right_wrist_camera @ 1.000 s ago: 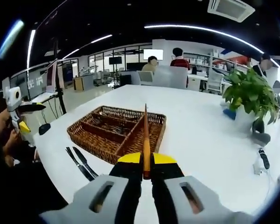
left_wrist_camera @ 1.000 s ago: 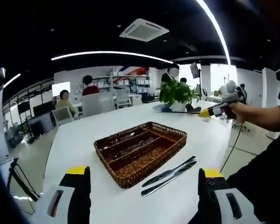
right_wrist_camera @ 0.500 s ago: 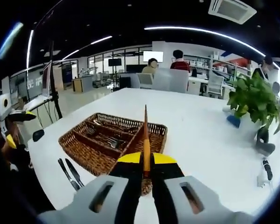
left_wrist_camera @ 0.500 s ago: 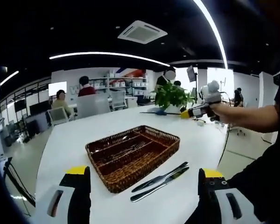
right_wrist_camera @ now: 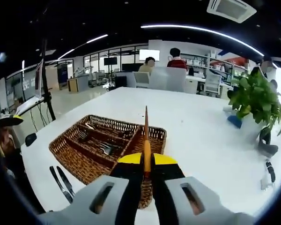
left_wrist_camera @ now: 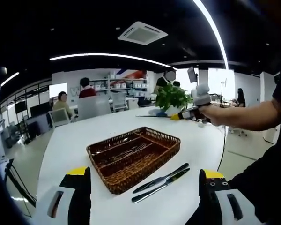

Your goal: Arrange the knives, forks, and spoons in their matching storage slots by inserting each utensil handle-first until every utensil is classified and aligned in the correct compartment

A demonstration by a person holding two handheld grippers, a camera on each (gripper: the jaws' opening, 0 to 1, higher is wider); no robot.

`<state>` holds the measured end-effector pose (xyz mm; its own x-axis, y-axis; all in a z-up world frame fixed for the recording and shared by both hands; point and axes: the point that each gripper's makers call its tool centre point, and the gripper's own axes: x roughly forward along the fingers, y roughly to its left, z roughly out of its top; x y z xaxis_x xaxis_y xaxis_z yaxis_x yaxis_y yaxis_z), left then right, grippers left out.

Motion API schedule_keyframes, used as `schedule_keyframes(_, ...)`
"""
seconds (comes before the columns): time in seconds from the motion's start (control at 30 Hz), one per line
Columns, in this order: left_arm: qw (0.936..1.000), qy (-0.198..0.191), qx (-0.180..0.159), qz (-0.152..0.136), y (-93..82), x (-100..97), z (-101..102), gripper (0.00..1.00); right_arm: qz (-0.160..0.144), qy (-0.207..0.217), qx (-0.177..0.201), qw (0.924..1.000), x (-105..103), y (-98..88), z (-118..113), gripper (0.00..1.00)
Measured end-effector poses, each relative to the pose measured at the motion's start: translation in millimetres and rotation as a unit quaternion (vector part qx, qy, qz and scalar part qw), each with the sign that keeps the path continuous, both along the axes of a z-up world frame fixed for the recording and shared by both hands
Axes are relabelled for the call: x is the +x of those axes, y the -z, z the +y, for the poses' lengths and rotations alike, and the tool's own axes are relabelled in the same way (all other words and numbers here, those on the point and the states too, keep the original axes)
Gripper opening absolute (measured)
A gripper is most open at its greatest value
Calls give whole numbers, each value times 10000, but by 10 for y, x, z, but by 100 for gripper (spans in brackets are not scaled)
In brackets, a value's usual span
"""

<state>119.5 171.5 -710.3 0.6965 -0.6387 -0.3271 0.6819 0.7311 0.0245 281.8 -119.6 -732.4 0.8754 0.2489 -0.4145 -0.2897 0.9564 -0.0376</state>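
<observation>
Which compartments hold which utensils is hard to make out inside the wicker tray [left_wrist_camera: 133, 157]; only forks [left_wrist_camera: 131, 151] can be read. Two knives [left_wrist_camera: 161, 182] lie side by side on the white table [left_wrist_camera: 84, 140], just beside the tray at 4 o'clock. The right gripper [right_wrist_camera: 146, 171], held above the tray, is clenched on a slim utensil [right_wrist_camera: 146, 140] seen edge-on, its type unclear. The left gripper [left_wrist_camera: 143, 197] hovers low, jaws spread wide.
</observation>
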Motion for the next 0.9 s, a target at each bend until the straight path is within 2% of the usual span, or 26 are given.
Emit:
schedule_keyframes(0.23, 9999, -96, 43, -98, -26, 30, 66, 100, -34, 105, 2, 9999, 74, -46, -22, 4)
schedule_keyframes(0.4, 9999, -120, 31, -84, -34, 36, 93, 100, 14, 130, 19, 9999, 50, 2, -8, 4)
schedule_keyframes(0.73, 9998, -162, 35, -118, -19, 67, 117, 100, 236, 161, 1, 9996, 1, 243, 11, 4)
schedule_keyframes(0.9, 9998, -161, 42, -103, -3, 69, 124, 100, 426, 156, -22, 9990, -26, 426, 40, 4)
